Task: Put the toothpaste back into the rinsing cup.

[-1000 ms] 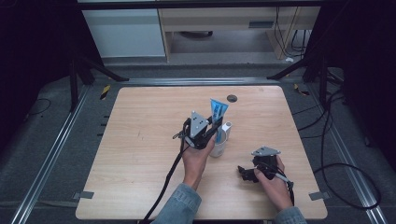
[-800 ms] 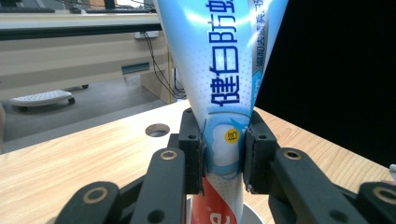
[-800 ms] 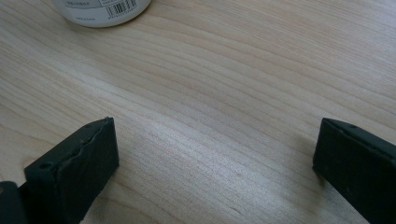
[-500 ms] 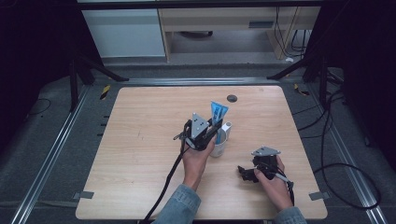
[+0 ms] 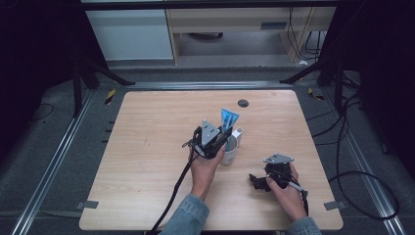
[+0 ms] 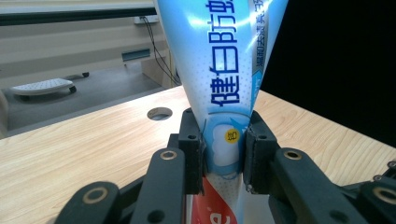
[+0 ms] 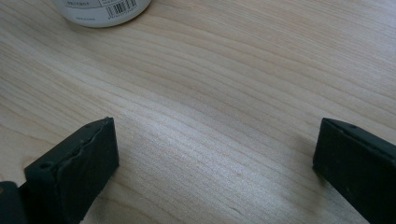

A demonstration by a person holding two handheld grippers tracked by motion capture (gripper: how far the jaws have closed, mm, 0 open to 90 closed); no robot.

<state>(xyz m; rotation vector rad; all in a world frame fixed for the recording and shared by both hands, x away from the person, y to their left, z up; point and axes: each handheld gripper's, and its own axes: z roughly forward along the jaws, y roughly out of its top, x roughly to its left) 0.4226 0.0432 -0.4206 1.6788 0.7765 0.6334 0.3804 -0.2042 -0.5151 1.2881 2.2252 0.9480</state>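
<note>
A blue and white toothpaste tube (image 5: 229,119) stands upright, its lower end down in a white cup (image 5: 230,154) near the middle of the wooden table (image 5: 147,147). My left gripper (image 5: 219,142) is shut on the tube just above the cup. In the left gripper view both pads press the tube (image 6: 219,84) at its narrow part, where my left gripper (image 6: 224,158) holds it. A white object (image 5: 237,133) also sticks up from the cup. My right gripper (image 5: 255,182) rests low at the front right, open, with bare wood between its fingers (image 7: 215,154); the cup's base (image 7: 100,9) lies ahead.
A round cable hole (image 5: 243,103) sits near the table's far edge, also seen beyond the tube (image 6: 159,113). Black cables trail from both grippers toward the front edge. Metal rails and floor cables flank the table.
The tube and my left gripper have come down a little toward the cup. The right gripper has stayed put.
</note>
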